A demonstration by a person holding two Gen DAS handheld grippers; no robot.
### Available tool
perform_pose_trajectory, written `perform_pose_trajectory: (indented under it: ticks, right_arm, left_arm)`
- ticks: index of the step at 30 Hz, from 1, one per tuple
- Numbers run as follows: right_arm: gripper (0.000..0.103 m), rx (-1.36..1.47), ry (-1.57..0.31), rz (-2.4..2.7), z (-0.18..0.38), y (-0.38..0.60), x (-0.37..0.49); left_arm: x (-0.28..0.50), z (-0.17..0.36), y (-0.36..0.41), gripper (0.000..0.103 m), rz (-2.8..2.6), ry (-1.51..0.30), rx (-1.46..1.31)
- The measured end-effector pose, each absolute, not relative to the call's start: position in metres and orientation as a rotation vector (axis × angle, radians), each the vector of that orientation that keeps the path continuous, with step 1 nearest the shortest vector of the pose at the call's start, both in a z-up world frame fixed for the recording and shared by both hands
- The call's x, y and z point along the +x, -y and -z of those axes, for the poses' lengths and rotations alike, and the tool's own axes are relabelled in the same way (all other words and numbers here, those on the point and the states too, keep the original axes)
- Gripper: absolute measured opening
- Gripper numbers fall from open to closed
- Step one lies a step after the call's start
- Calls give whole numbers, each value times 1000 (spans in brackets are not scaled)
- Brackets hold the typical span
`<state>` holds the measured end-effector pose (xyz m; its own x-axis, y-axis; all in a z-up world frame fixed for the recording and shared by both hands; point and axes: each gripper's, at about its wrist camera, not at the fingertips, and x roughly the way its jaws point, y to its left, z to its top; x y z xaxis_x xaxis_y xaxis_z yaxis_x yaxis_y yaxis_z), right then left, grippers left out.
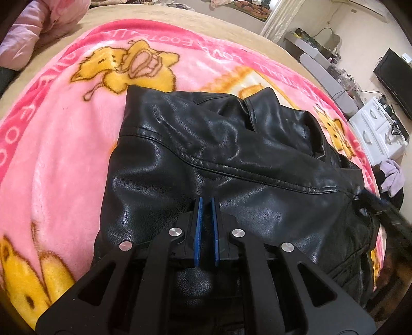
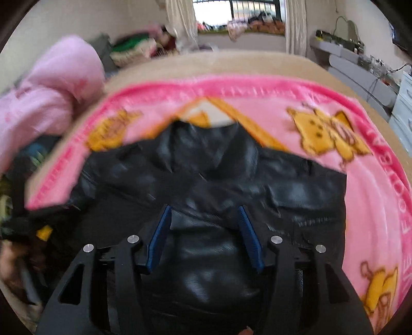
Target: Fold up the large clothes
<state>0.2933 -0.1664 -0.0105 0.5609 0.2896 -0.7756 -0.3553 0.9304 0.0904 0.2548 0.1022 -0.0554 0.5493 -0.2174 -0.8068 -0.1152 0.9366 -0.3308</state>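
A black leather jacket lies partly folded on a pink cartoon blanket, collar at the far end. My left gripper hovers over the jacket's near part with its blue pads almost together; nothing shows between them. In the right wrist view the jacket lies on the same blanket, blurred by motion. My right gripper is open, its blue pads wide apart just above a raised fold of the jacket. A blurred dark object, possibly the right gripper, shows at the left wrist view's right edge.
The blanket covers a beige bed. A pink garment lies at the bed's far left corner. A grey bench, white drawers and a TV stand to the right. A window with curtains is beyond the bed.
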Motion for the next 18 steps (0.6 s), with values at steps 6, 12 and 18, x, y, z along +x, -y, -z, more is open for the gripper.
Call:
perform_pose_trajectory:
  ticks: [6,12,18]
  right_arm:
    - [51,-89,-973,-364,56,175,298]
    - [52,-54,-879,-386,16,182,278]
    - [52,-43,-775,-453,-13,186,238]
  left_arm:
    - [257,57,-102,2,66,-995,-376]
    - [246,35,-106,12,85,-953,-388]
    - [217,10,-69,37,174,-905,-262]
